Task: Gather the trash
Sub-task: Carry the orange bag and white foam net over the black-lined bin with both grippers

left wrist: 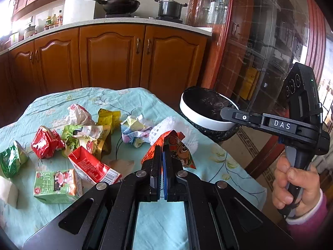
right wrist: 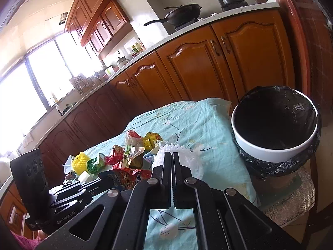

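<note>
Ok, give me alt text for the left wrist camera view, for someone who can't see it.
The left gripper, fingers closed, pinches an orange snack wrapper above a table strewn with crumpled wrappers and milk cartons. To the right, a hand holds the right gripper near a white trash bin with a black liner, wooden kitchen cabinets behind.

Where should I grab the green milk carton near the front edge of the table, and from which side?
Grip the green milk carton across its two long flat sides, coming down from above. It lies on its side on the tablecloth with the printed face up. The red carton crowds its right end, so I'd probably set the fingers nearer the left half.
</note>
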Demonstrator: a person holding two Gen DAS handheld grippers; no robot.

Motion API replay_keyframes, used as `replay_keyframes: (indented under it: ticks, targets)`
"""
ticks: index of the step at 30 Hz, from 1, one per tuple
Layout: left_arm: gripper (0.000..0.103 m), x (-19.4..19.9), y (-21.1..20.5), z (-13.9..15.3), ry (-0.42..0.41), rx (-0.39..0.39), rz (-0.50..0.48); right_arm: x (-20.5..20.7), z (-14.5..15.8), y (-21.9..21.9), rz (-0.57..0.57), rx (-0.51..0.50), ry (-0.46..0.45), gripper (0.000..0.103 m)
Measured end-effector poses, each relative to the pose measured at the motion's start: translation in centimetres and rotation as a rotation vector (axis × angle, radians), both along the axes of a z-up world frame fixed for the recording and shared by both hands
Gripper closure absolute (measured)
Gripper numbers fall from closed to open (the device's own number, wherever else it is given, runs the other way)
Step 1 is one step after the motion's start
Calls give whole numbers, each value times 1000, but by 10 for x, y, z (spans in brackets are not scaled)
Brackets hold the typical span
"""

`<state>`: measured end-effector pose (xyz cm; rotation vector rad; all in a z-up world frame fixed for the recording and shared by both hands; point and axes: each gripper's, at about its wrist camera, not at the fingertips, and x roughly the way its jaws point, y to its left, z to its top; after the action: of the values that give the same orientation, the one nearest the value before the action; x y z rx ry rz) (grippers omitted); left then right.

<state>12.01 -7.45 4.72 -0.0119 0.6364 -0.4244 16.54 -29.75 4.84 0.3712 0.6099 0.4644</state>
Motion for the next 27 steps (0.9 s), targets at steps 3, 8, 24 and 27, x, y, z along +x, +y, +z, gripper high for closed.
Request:
replay_keyframes:
  ticks: [3,8,24,27]
  targets:
    - [103,-2,1,1,-1,3,5,8,-6,-4,8,4,39,95]
    - [103,-1,16,0,11,-3,45,24,-33,4,22,-6,108,36]
    - [103,20,6,13,6,-36,34,32,-43,10,25,-58,103,90]
    - [103,26,-11,15,6,-39,4,22,-28,-10,-26,-81,72,90]
